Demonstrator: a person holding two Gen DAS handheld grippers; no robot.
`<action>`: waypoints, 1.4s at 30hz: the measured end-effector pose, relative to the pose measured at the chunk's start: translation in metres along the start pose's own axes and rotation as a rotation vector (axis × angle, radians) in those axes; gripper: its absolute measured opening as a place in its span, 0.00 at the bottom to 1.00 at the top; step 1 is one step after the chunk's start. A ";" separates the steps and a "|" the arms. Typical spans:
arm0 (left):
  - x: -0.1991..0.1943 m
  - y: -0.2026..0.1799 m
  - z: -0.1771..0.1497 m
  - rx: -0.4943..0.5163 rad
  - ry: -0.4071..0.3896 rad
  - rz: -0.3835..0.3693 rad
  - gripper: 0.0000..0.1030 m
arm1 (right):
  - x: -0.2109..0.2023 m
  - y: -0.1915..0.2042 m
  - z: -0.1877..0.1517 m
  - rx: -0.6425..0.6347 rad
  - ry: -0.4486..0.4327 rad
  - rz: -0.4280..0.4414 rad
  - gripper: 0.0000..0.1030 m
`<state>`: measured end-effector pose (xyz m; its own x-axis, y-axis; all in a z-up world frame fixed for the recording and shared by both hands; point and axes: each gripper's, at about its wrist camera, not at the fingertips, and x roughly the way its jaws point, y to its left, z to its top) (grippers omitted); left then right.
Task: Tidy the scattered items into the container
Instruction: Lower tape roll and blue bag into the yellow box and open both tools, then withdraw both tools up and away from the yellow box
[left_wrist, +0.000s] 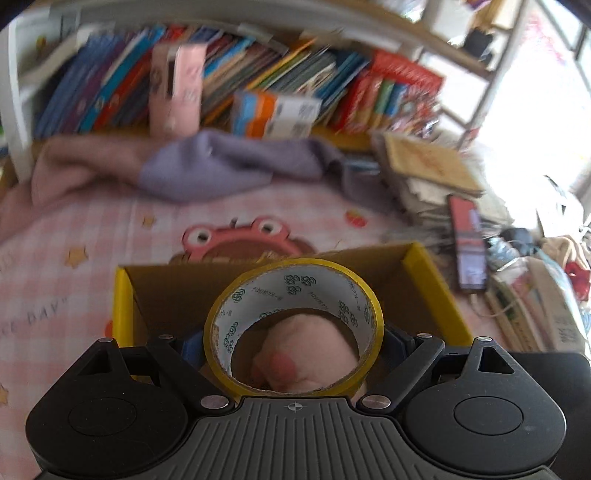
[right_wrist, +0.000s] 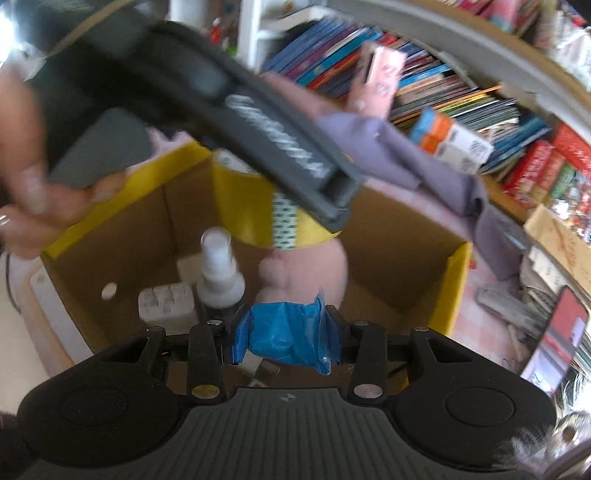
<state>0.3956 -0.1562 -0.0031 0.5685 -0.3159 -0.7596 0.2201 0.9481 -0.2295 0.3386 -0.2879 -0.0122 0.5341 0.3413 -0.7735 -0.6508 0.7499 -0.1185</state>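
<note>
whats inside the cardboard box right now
Inside the box: a white spray bottle, a white block and a pink plush toy. The tape roll held above it and the blue bag in the right gripper hide part of the floor.

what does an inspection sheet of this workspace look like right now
surface: pink checked cloth with star prints.
job's things: yellow-edged cardboard box holds a white spray bottle, a pink plush toy and a white ribbed block; yellow roll of packing tape over the box.
clutter: crumpled lilac cloth, pink frog-eyed frame, dark phone, paper stack.
grippers: left tongs wide, clamped on the tape roll; right tongs shut on a crumpled blue plastic wrapper.
cables: nothing seen.
surroundings: shelf of colourful books.
</note>
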 end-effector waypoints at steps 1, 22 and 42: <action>0.006 0.002 0.000 -0.009 0.019 0.005 0.87 | 0.003 -0.001 -0.001 -0.007 0.008 0.008 0.38; -0.029 -0.027 -0.002 0.173 -0.080 0.107 0.90 | -0.007 -0.011 0.001 0.033 -0.084 0.054 0.66; -0.166 -0.002 -0.117 -0.088 -0.452 0.270 0.98 | -0.092 0.030 -0.025 0.257 -0.321 -0.192 0.83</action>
<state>0.2080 -0.1014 0.0519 0.8849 -0.0259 -0.4650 -0.0378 0.9912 -0.1270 0.2562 -0.3111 0.0394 0.7988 0.3104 -0.5154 -0.3901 0.9194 -0.0509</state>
